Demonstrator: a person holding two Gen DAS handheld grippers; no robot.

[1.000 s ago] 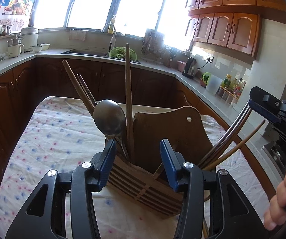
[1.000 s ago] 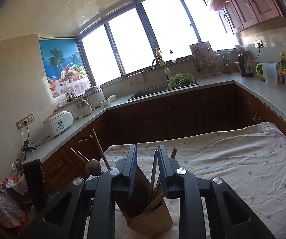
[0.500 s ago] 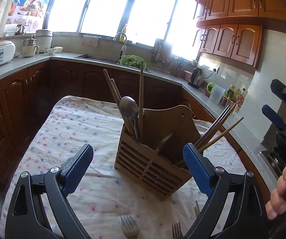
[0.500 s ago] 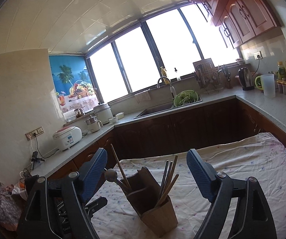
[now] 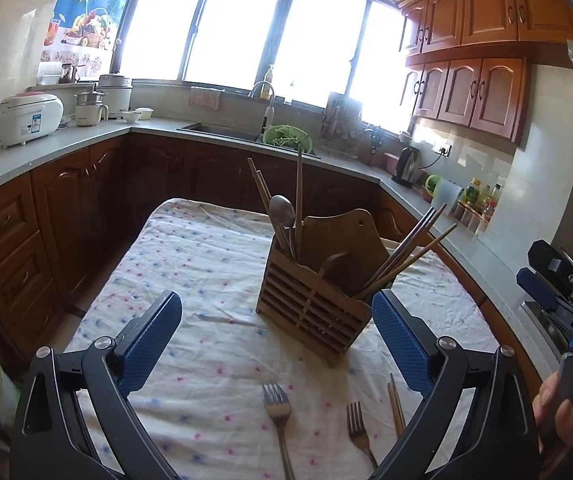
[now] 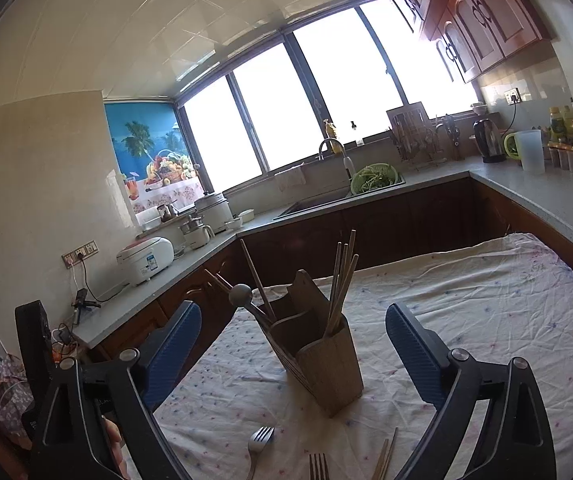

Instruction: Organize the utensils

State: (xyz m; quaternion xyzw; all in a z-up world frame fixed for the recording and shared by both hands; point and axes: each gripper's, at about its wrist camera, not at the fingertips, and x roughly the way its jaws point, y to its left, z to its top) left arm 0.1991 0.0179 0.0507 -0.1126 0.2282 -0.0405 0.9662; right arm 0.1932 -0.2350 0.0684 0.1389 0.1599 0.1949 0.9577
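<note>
Both sets of jaws are spread wide and nothing is held between them. The left gripper [image 5: 276, 344] is poised above the cloth-covered surface [image 5: 190, 264], with the wooden caddy [image 5: 314, 304] framed between its blue pads [image 5: 148, 340]; the right gripper [image 6: 292, 354] is aimed at the same caddy [image 6: 322, 364] from its narrow end. Neither is in contact with anything, which is judged to suit a fresh reach for the loose items. Just in front of the jaws, on the cloth, two forks are laid: a larger fork [image 5: 280, 420] and a smaller fork [image 5: 360, 432], with loose chopsticks [image 5: 396, 408] beside them, all apart from the caddy. These are taken to be what is left to sort. In the caddy, a spoon [image 5: 282, 212] and several wooden sticks are stood upright in the left compartment, while a bundle of chopsticks [image 5: 406, 252] is leaned out of the right one; like appears to be kept with like, so the forks may be meant for a compartment of their own. Farther out, a rice cooker [image 5: 30, 118] is seen on the counter with a blue label, but its writing is too small to be read; no other lettering can be made out.
</note>
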